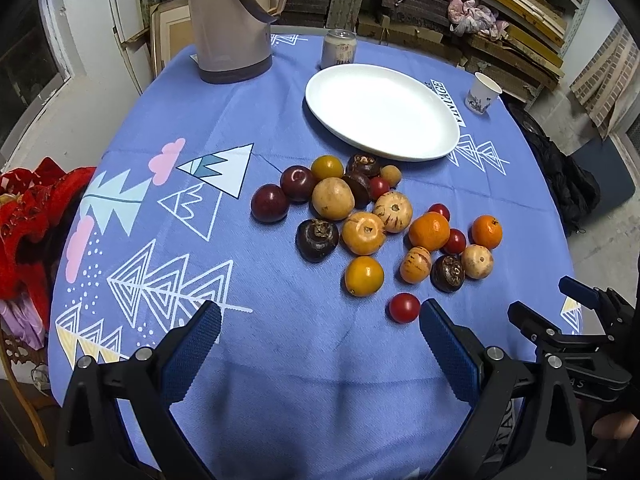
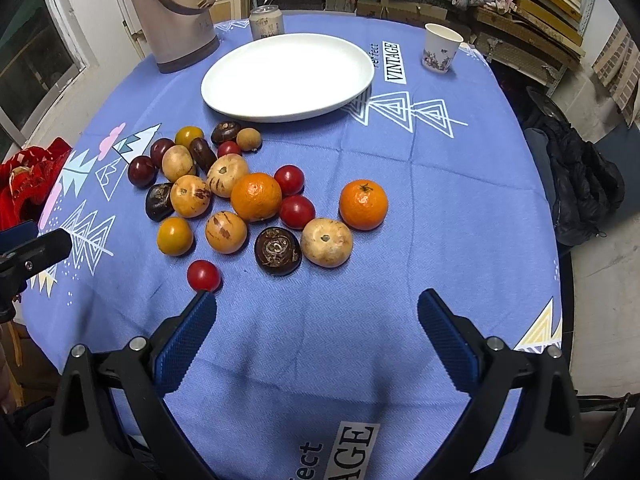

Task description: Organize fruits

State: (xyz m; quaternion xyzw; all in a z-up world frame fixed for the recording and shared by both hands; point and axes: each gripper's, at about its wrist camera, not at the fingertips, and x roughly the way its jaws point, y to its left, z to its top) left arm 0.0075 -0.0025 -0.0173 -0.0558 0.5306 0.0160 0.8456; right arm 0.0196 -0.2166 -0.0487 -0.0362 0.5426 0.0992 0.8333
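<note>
fruits on tablecloth, plate behind them

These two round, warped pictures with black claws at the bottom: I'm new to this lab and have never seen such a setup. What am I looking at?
No robot here: a person holds one two-finger tool in each hand, and each carries a wide-angle camera looking out along its blue-padded fingers. One picture is from the left tool, the other from the right tool. Both are open and hold nothing. The left view also catches the right tool at its right edge.

Both look at a table with a blue patterned tablecloth. On it lies a loose pile of fruits: oranges, small red tomatoes, yellow and dark ones. Behind them sits an empty white plate, with a beige jug, a can and a paper cup further back.
</note>
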